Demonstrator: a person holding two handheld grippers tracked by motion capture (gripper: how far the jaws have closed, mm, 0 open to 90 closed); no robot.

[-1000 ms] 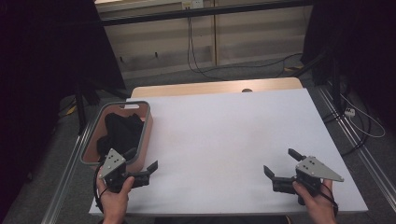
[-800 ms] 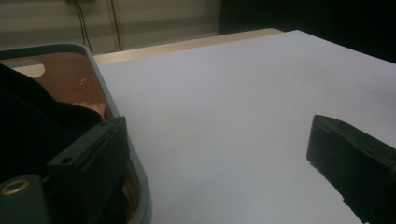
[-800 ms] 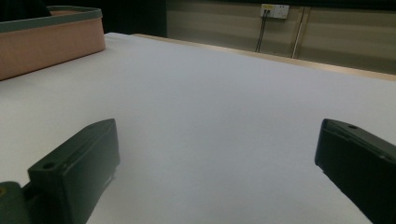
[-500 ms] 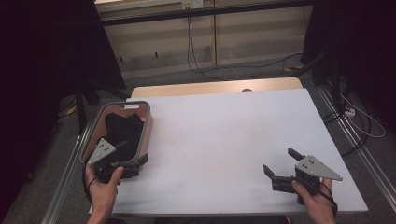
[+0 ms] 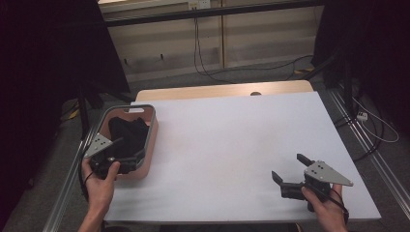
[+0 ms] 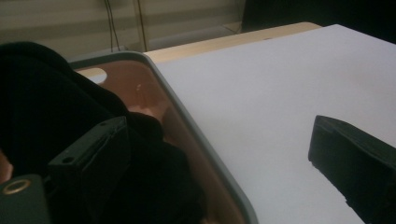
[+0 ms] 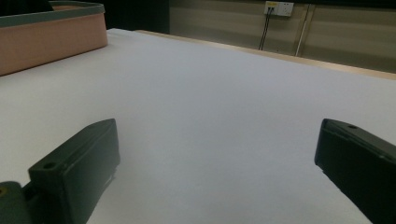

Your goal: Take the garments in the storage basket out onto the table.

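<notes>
Moved: left claw (image 5: 126, 155) has swung from the bare table up over the basket's near rim; right claw has stayed put.
Left claw: released, spread wide; one jaw over the cloth, the other outside the rim above the table (image 5: 232, 140).
Cloth (image 5: 126, 135): black, bunched inside the basket (image 5: 151, 126), just ahead of and under the left claw.
Right claw (image 5: 290, 171): released, low over bare table, well apart from the basket.

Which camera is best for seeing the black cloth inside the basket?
The high view: it looks down into the basket and shows the whole black cloth. The left gripper view shows the cloth close up but cut off. The right gripper view catches just a dark sliver above the rim.
</notes>
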